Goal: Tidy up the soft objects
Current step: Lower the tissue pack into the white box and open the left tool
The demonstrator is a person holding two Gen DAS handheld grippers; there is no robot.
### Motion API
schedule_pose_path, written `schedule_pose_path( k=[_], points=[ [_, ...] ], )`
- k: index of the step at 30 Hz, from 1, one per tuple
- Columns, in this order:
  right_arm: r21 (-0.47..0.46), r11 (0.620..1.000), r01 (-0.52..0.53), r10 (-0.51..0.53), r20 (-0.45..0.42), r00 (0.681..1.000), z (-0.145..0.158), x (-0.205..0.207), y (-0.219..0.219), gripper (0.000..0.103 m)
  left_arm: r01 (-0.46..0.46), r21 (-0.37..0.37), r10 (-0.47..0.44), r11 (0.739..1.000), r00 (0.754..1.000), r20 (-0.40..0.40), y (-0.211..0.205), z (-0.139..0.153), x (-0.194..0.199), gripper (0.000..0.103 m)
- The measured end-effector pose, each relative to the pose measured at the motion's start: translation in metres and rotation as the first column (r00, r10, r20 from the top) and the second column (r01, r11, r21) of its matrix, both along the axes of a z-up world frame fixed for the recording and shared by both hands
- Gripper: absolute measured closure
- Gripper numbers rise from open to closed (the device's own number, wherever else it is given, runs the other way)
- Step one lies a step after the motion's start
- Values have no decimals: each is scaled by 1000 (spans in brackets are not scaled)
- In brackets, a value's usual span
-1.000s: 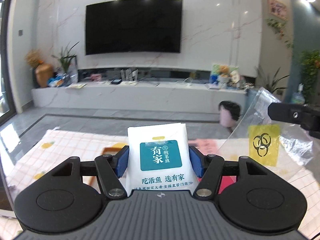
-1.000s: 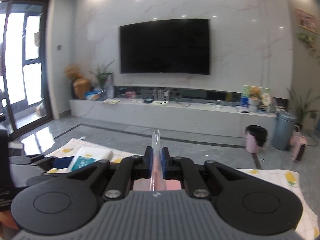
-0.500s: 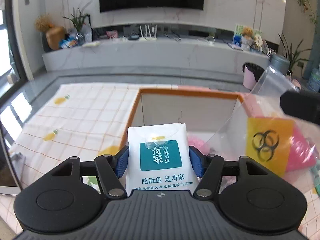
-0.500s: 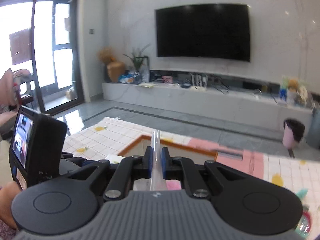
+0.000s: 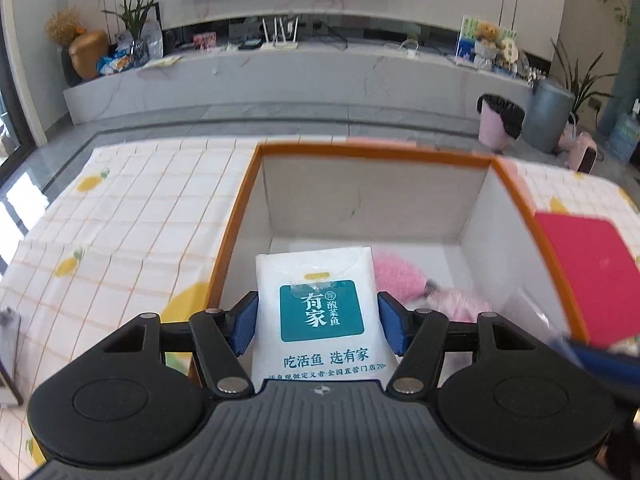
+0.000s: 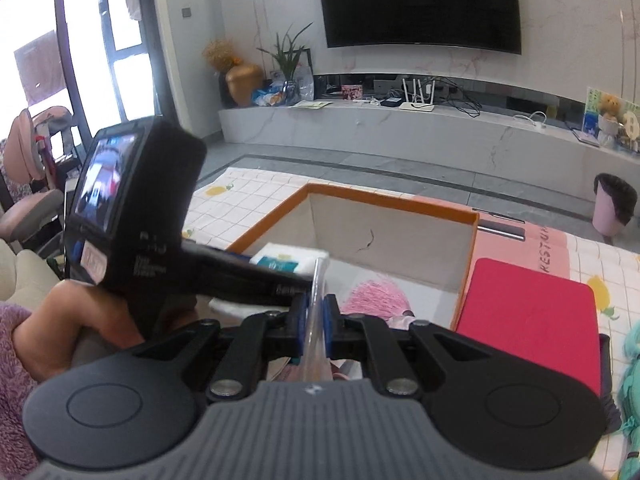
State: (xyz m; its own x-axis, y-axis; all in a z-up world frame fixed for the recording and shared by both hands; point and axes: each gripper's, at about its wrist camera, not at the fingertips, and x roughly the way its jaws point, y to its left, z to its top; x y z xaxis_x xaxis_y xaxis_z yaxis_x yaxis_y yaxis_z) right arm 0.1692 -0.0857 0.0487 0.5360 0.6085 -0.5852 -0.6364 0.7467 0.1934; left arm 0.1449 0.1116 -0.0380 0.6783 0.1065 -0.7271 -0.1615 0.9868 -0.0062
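both grippers over the box, each with something in its grip

the left gripper (image 5: 318,316) is clamped wide on a white tissue pack (image 5: 320,312), its blue pads (image 5: 245,322) pressing both sides, above the orange-rimmed box (image 5: 372,151). the right gripper (image 6: 314,326) is pinched nearly closed on the edge of a clear bag (image 6: 316,312). a pink fluffy thing (image 5: 400,280) lies in the box; a red pad (image 6: 532,316) sits just beside it.

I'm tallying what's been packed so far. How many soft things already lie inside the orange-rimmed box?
1: a pink fluffy item on the box floor, near side. The tissue pack is held above by the left gripper. More may hide behind the grippers.
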Motion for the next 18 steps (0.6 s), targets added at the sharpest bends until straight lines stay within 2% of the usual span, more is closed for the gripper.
schedule_pose_path(
  k=[4, 7, 10, 11, 13, 18],
  points=[
    [41, 999, 12, -11, -40, 999, 4, 5, -9, 95, 27, -36, -25, 999, 999, 42, 0, 5, 8, 29],
    [31, 999, 15, -14, -28, 1000, 6, 2, -11, 95, 44, -70, -43, 997, 999, 9, 3, -10, 17, 24],
    [40, 999, 15, -14, -26, 1000, 6, -1, -14, 95, 18, 5, -18, 1000, 1000, -6, -1, -14, 20, 21],
    [42, 999, 16, -15, -24, 1000, 7, -3, -15, 95, 11, 3, -11, 1000, 1000, -12, -1, -14, 21, 19],
    [35, 999, 10, -9, -24, 1000, 7, -5, -15, 95, 8, -33, -9, 999, 1000, -8, 1, -14, 21, 16],
    [34, 999, 10, -9, -22, 1000, 9, -4, -15, 95, 0, -89, 3, 996, 999, 43, 7, -7, 15, 15]
  ],
)
